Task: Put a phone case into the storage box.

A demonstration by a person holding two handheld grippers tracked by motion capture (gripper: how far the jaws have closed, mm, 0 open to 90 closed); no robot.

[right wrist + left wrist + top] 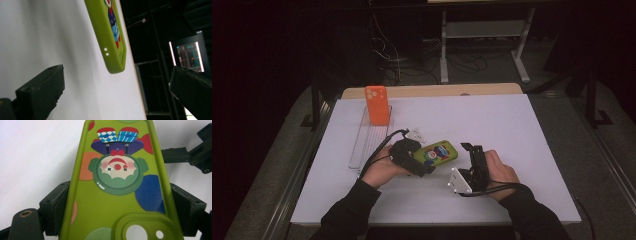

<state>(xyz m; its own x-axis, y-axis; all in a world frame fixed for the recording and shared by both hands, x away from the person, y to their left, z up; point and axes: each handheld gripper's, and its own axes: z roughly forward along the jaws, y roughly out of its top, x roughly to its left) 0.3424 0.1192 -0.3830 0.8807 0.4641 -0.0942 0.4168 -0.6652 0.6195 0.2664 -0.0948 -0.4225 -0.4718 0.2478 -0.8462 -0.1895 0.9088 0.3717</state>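
White surface [512,130] up front, left gripper [424,165] clamped on the green clown phone case [439,151], right gripper [469,147] wide open beside it, looks tipped sideways.

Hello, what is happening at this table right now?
A person works with a gripper in each hand. The left gripper is closed on the sides of a green phone case with a cartoon print, which lies on the white table. The right gripper waits open beside the case, apart from it. At the back, an orange case stands in a clear tray.
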